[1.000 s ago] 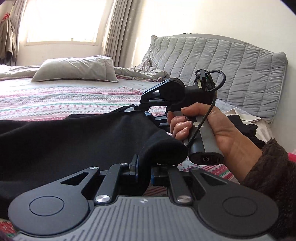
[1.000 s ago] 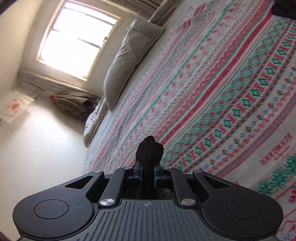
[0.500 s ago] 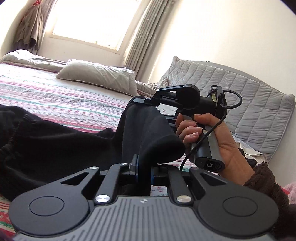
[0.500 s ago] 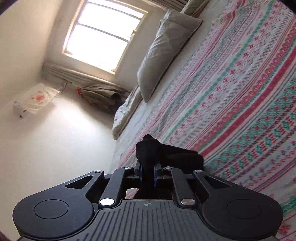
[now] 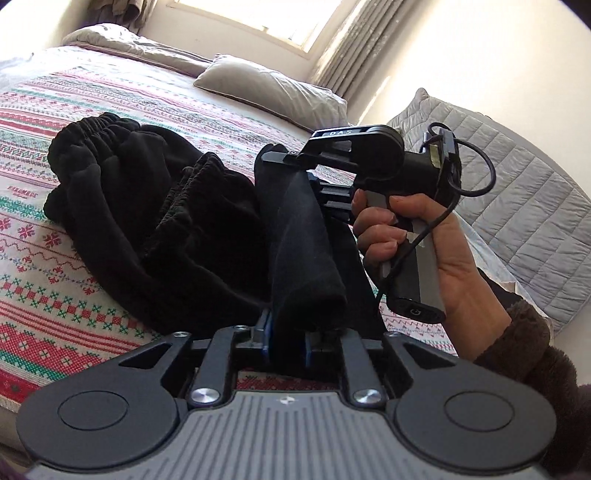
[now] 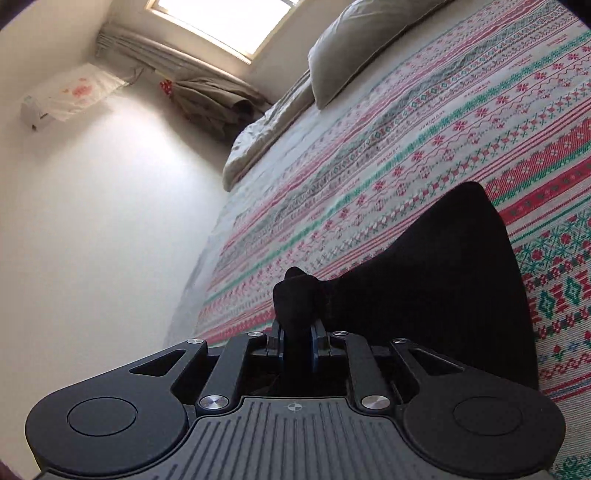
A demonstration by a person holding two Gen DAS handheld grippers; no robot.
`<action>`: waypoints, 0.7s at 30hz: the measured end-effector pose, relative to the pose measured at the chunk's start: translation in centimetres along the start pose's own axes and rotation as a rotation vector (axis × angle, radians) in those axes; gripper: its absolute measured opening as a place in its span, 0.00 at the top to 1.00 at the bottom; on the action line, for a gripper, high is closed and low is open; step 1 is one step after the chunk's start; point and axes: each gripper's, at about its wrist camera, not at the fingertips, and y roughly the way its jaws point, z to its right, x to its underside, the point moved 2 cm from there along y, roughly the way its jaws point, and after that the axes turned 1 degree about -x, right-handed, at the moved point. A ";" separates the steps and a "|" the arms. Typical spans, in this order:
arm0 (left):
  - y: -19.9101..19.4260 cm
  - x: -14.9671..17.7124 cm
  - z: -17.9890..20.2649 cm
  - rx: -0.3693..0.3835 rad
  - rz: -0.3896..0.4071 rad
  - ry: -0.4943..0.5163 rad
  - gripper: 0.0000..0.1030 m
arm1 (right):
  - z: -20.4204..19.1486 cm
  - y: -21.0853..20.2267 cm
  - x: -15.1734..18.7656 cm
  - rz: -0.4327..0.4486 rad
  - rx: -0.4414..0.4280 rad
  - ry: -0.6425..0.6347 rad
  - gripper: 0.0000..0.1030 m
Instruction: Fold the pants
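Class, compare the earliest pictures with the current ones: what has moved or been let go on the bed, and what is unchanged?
The black pants were carried over toward their gathered waistband, so the stretched leg is now doubled into a heap. The left gripper has just been opening, fabric between its jaws; the right gripper has also eased, cloth between its pads. The bedspread and pillow are unchanged.

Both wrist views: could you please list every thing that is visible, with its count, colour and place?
pants: one, black, bunched on the bedspread, cloth between both grippers' jaws
bedspread: one, white with red and green pattern, covering the bed
pillow: one, grey, at the far end of the bed
quilted cover: one, grey, right of the bed
window: one, bright, far wall
left gripper: one, black, cloth between its jaws, which have just been opening
right gripper: one, black, shut on pants
hand: one, holding the right gripper's handle
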 end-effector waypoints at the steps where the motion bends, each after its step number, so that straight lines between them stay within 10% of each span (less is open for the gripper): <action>1: -0.2 -0.1 0.0 0.000 0.005 0.030 0.50 | 0.1 0.0 0.2 -0.003 0.005 -0.002 0.84; 5: -1.7 -0.9 0.0 0.020 0.056 0.129 0.16 | 0.5 -0.2 0.2 -0.011 -0.009 -0.002 0.79; 10: -0.5 -3.3 -0.9 0.096 0.017 0.124 0.11 | -0.6 -1.8 0.2 -0.017 -0.047 -0.022 0.52; 21: 6.2 -6.3 -2.0 0.079 -0.069 0.020 0.17 | -2.0 -6.6 2.4 -0.052 0.062 -0.234 0.38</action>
